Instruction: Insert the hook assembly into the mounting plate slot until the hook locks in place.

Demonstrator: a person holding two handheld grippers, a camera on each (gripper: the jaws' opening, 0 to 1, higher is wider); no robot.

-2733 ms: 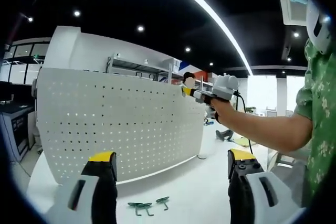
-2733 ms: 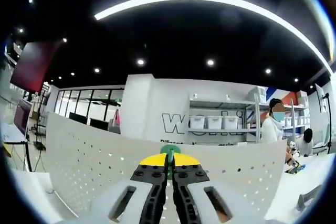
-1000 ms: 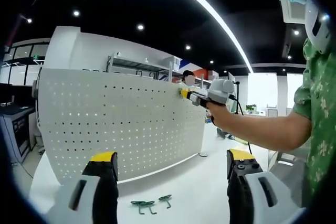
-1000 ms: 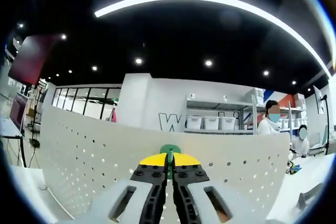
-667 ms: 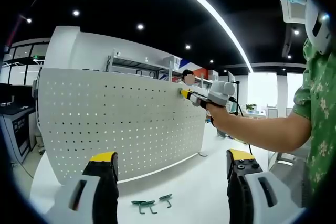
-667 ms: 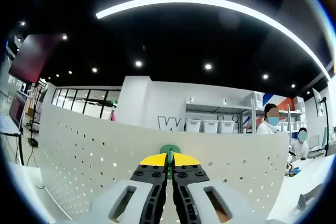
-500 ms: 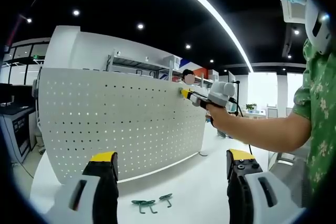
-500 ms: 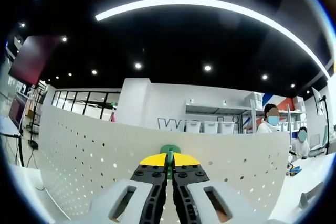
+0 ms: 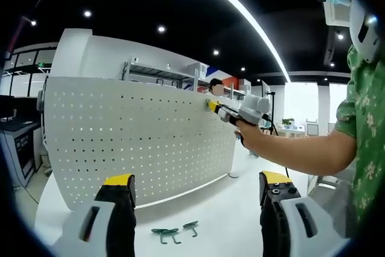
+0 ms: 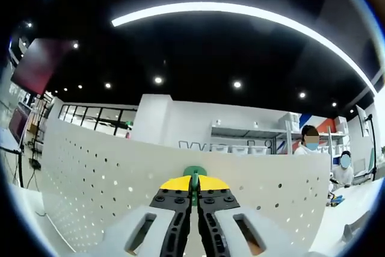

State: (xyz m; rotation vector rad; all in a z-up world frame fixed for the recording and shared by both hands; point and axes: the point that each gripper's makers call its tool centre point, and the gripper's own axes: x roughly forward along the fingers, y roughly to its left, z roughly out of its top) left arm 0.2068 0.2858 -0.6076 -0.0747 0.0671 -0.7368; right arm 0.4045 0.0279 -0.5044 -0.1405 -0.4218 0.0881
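- The pegboard (image 9: 138,142) looks like matt white painted sheet, smooth between its holes.
- The hooks (image 9: 174,232) look green and slightly glossy.
- The table (image 9: 228,215) is smooth, matt white.
- The sleeve (image 9: 364,124) is green patterned cloth.

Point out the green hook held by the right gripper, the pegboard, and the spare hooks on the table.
green hook (image 10: 194,171): right gripper view, its tip above the jaws.
pegboard (image 9: 138,142): left gripper view, bare perforated face.
spare hooks (image 9: 174,232): left gripper view, middle of the cluster.

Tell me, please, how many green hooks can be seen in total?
3, perhaps more. One green hook is clamped in the right hand-held gripper at the white pegboard. Two hooks lie on the table before it; the left one may be two overlapping.
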